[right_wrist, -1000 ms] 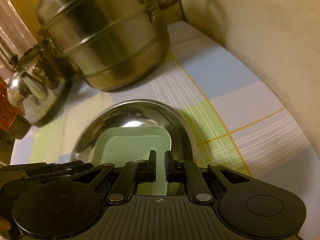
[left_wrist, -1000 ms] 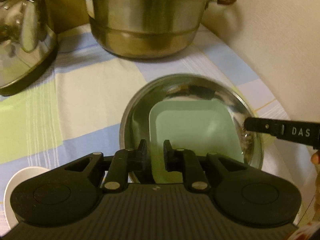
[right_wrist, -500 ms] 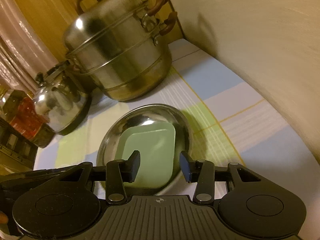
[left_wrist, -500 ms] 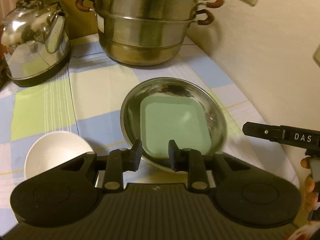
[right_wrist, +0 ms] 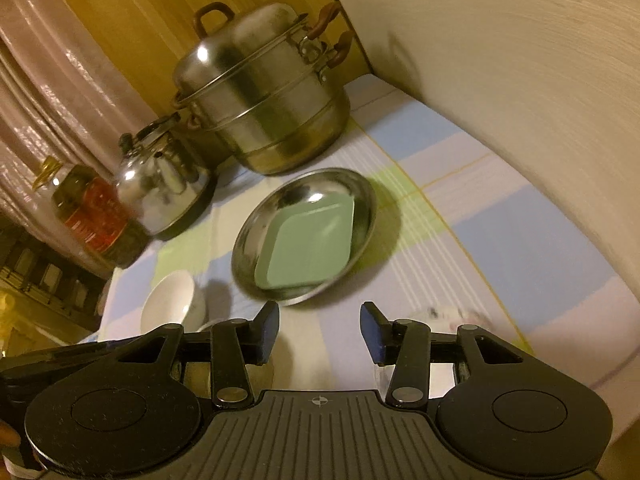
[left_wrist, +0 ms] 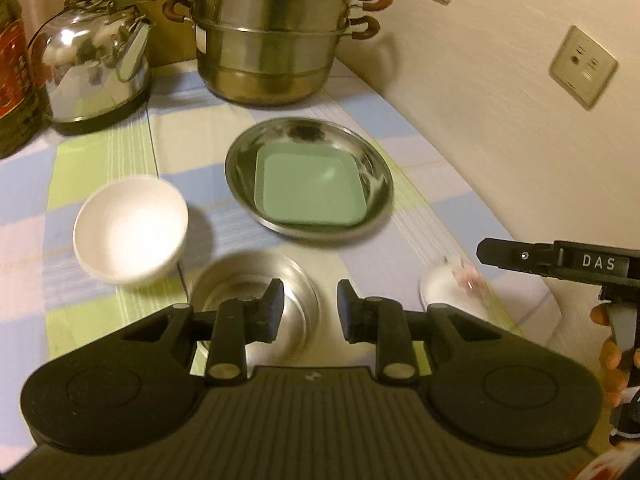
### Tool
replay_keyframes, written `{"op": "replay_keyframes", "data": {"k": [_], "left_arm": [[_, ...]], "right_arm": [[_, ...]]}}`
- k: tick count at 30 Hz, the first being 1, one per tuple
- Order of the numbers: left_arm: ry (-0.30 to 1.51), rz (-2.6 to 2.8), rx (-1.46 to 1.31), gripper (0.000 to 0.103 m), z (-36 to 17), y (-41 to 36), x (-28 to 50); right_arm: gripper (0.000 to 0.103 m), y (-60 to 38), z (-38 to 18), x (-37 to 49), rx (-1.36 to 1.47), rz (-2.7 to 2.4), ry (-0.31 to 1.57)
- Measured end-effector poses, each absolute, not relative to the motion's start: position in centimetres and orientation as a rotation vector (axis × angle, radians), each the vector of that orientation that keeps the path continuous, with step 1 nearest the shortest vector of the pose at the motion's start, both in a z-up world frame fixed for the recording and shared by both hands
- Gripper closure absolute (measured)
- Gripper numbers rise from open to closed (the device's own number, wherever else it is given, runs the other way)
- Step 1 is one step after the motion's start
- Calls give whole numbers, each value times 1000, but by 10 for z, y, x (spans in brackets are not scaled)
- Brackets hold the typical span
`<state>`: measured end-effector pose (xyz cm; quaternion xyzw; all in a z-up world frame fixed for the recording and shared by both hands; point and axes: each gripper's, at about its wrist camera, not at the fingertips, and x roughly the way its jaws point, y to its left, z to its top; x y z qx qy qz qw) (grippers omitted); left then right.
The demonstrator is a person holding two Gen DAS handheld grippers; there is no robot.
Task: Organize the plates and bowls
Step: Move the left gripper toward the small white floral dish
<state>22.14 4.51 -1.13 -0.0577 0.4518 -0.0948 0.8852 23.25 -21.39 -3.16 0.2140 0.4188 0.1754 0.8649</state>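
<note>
Left wrist, hand-held gripper (left_wrist: 310, 310) open, empty

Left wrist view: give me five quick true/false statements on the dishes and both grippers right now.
1. The green plate lies inside the steel dish. True.
2. The left gripper is shut on the green plate. False: it is open and holds nothing.
3. The white bowl sits left of the steel dish, apart from it. True.
4. The right gripper is shut. False: its jaws stand wide apart.
5. The steel bowl is stacked in the white bowl. False: it sits on the cloth by itself, just ahead of the left gripper.
</note>
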Motion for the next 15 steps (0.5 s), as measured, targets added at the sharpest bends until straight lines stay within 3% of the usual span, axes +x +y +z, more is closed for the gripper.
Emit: {"op": "replay_keyframes", "data": {"k": [15], "left_arm": [[972, -146, -159, 77, -14, 34, 138]], "right_arm": [[43, -236, -37, 160, 448, 384, 917]]}}
